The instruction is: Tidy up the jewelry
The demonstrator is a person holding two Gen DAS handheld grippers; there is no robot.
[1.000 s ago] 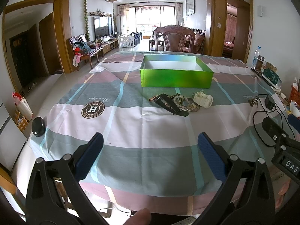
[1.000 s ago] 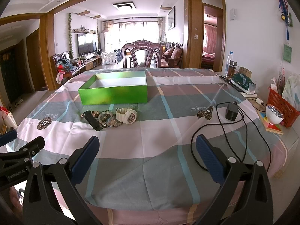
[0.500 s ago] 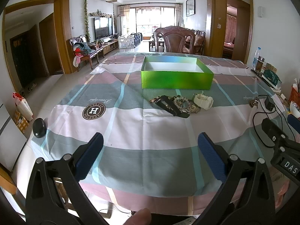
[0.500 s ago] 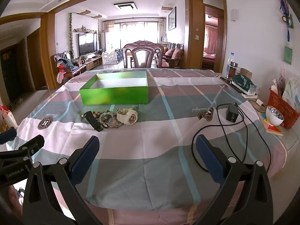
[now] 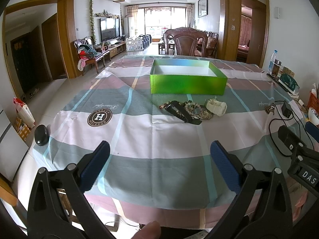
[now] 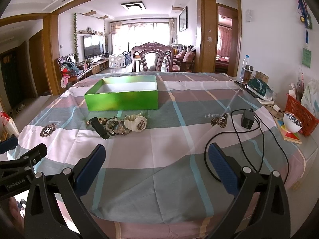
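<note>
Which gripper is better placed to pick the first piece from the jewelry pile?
Probably the left gripper: the jewelry pile lies almost straight ahead of its open jaws. From the right gripper, also open, the pile sits off to the left.

left gripper (image 5: 159, 153) nudged forward | right gripper (image 6: 156, 155) nudged forward

The desk (image 6: 159, 171) was covered with a plaid cloth (image 5: 139, 135) in pink, grey and white bands. A black power adapter (image 6: 247, 120) lay on the cloth at the right, its black cable (image 6: 235, 137) looping toward the near edge. A white bowl (image 6: 292, 122) stood beside a red basket (image 6: 299, 111). A round black object (image 5: 41, 135) rested at the left desk edge. A carved wooden chair (image 6: 152, 58) stood behind the far edge.
</note>
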